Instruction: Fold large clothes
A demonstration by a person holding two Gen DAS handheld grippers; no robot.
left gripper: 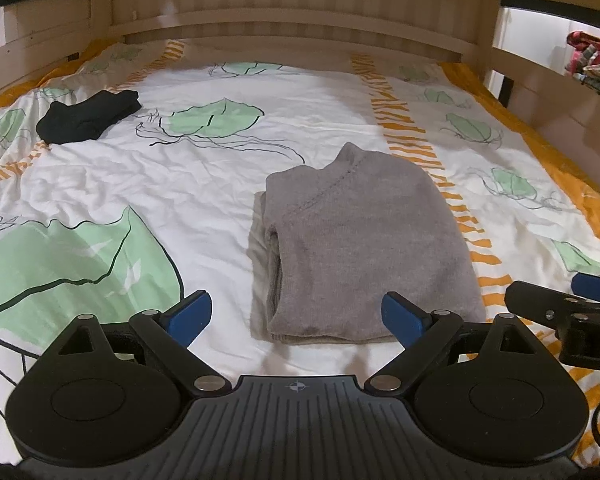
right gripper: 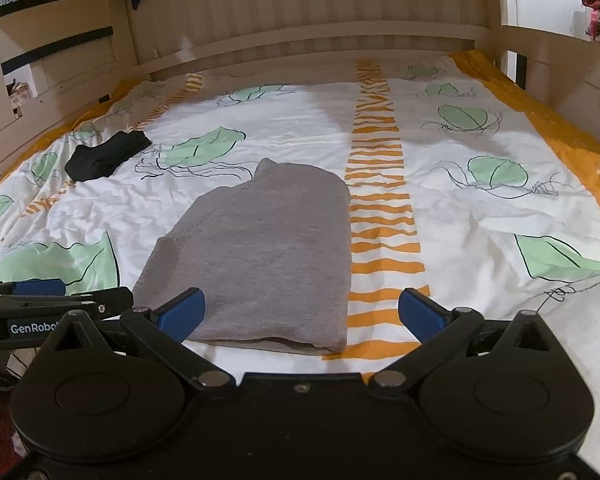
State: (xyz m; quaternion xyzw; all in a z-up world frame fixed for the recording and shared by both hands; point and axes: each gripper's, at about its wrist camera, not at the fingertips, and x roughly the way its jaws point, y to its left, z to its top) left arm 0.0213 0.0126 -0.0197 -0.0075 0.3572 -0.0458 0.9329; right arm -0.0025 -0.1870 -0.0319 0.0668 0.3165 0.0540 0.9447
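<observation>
A grey knit sweater (left gripper: 360, 236) lies folded into a neat rectangle on the bed, collar pointing away from me; the right wrist view shows the same sweater (right gripper: 264, 252). My left gripper (left gripper: 298, 318) hovers open just short of the sweater's near hem, with nothing between its blue pads. My right gripper (right gripper: 300, 316) is open too, its left pad over the sweater's near corner and its right pad over the orange stripe. Each gripper shows at the edge of the other's view: the right gripper (left gripper: 568, 300), the left gripper (right gripper: 52, 300).
A folded black garment (left gripper: 88, 116) rests far left on the white duvet (left gripper: 204, 184) with green leaves and orange stripes. A wooden bed frame (left gripper: 292, 28) walls the far end and both sides. Colourful clothes (left gripper: 592, 60) hang beyond the right rail.
</observation>
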